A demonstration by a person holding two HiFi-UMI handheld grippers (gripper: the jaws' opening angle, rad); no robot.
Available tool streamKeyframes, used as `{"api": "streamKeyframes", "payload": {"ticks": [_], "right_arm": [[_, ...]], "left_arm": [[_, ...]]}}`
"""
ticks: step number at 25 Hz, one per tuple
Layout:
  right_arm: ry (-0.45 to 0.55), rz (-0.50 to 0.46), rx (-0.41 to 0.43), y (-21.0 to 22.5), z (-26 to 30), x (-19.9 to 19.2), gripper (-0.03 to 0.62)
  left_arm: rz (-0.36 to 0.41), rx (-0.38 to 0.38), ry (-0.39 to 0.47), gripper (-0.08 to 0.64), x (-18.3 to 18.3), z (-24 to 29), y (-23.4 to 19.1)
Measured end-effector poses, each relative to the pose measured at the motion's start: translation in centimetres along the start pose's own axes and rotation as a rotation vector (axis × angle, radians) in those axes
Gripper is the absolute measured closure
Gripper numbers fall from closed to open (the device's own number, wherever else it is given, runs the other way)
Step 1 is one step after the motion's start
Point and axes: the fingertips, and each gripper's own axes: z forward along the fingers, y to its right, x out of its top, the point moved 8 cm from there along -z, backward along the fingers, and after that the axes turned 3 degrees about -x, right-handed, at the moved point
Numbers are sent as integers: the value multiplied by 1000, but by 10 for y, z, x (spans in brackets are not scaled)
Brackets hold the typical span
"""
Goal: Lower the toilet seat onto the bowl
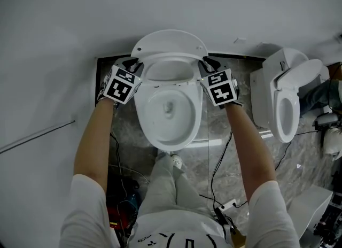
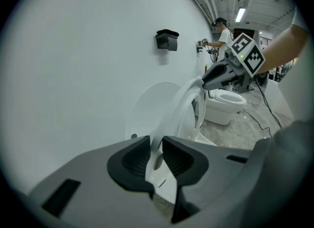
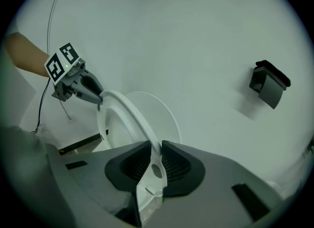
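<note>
Left claw (image 1: 131,65) and right claw (image 1: 208,64) clench the white oval plastic toilet seat (image 1: 171,56) — one on each side.
In each gripper view the seat's rim sits pinched between that claw's dark ribbed pads (image 2: 177,159). The seat stands raised and tilted, just in front of the upright white round lid (image 1: 170,38) at the grey wall (image 1: 64,22) — its free edge is well above the white ceramic toilet bowl (image 1: 170,132). A second white toilet (image 1: 286,100) stands to the right.

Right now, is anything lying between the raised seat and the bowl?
Nothing visible does. The bowl rim looks bare under the seat, which the left gripper and right gripper clamp.
</note>
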Motion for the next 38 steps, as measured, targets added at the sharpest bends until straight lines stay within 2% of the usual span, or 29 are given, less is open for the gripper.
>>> {"api": "streamKeyframes", "payload": {"ticks": [4,9,19,27,32,38], "right_arm": [[15,-1,28,-1,-5,-2,499],[-25,-32,76,-8,-12,-8,488],[-37,-72,159,-19,-29,-22,480],[-32,-62,229,-31,-45,-38,463],[-51,-84,268,-41,-54,-46,457],[-76,-128,320,-53,-65,-60,451]], "left_arm": [[17,-8,-16,480,-3,-6,7],[41,-46,-29,479,-7,-14,15],[60,-91,-54,469,-22,-27,34],[76,-154,-83,457,-34,-38,51],[79,-177,-102,449,-43,-45,62],[96,-248,-124,437,-54,-52,76]]}}
